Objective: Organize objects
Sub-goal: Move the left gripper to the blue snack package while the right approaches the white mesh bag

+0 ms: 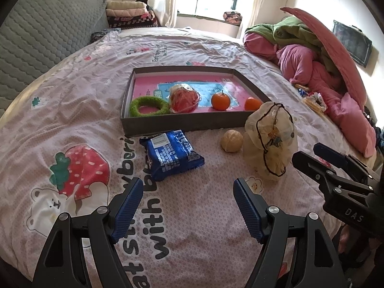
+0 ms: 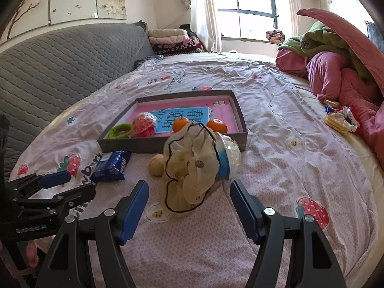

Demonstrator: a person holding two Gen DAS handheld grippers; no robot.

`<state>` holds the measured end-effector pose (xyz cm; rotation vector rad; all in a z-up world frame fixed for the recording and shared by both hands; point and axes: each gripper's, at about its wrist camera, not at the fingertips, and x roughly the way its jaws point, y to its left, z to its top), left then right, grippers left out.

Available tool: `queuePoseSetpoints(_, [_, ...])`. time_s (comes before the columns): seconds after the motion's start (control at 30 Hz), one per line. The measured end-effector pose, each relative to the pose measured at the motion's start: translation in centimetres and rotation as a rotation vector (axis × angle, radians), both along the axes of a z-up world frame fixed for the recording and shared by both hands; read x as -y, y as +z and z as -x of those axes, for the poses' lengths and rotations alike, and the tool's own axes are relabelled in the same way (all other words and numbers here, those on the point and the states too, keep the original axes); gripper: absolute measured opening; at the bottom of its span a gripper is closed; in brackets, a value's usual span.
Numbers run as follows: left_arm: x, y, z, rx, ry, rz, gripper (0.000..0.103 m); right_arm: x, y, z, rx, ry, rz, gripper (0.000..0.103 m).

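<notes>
Left wrist view first: the left claw (image 1: 187,192) sits at the bottom of the frame, jaws wide apart, nothing between them, hanging over the printed bedspread (image 1: 72,96). Just beyond it, centre frame, a blue packet (image 1: 171,154) lies flat on the bed. Right of that, a pale round fruit (image 1: 231,141), and beside it a cream frilly cap (image 1: 270,141) with dark trim, standing in a heap. At the right edge the right claw (image 1: 309,153) pokes in, jaws apart too, close to the cap but not touching it.

Further up sits the tray (image 1: 192,123), a shallow grey box with a pink floor. Inside, along its near wall, left to right: a green ring (image 1: 149,106), a red wrapped ball (image 1: 184,98), an orange (image 1: 220,101) and a second orange (image 1: 252,103).

Over to the right wrist view: the right claw (image 2: 189,189) is spread wide at the bottom, and the cap (image 2: 189,168) lies straight ahead of the gap, just past the tips, untouched. A blue-and-white cup (image 2: 226,158) leans against the cap's right side. The left claw (image 2: 72,182) shows at lower left, near the packet (image 2: 111,165). The tray (image 2: 172,144) lies behind them.

Far right of both frames, pink and green bedding (image 2: 336,72) is piled up; a grey headboard (image 2: 60,60) fills the upper left.
</notes>
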<state>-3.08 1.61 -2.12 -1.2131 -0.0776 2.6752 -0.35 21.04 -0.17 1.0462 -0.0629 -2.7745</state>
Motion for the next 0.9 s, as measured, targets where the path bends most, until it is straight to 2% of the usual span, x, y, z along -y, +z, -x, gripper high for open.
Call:
queuePoseSetpoints(0.4, [0.8, -0.8, 1.1, 0.01, 0.016, -0.015, 0.078, -1.0, -1.4, 1.6, 0.035, -0.053, 0.018, 0.069])
queuePoseSetpoints(0.53, [1.3, -1.0, 2.3, 0.036, 0.032, -0.067, 0.078, -1.0, -1.6, 1.9, 0.034, -0.056, 0.018, 0.068])
queuePoseSetpoints(0.9, [0.2, -1.1, 5.5, 0.037, 0.079, -0.033, 0.078, 0.0, -1.8, 2.8, 0.026, -0.055, -0.007, 0.067])
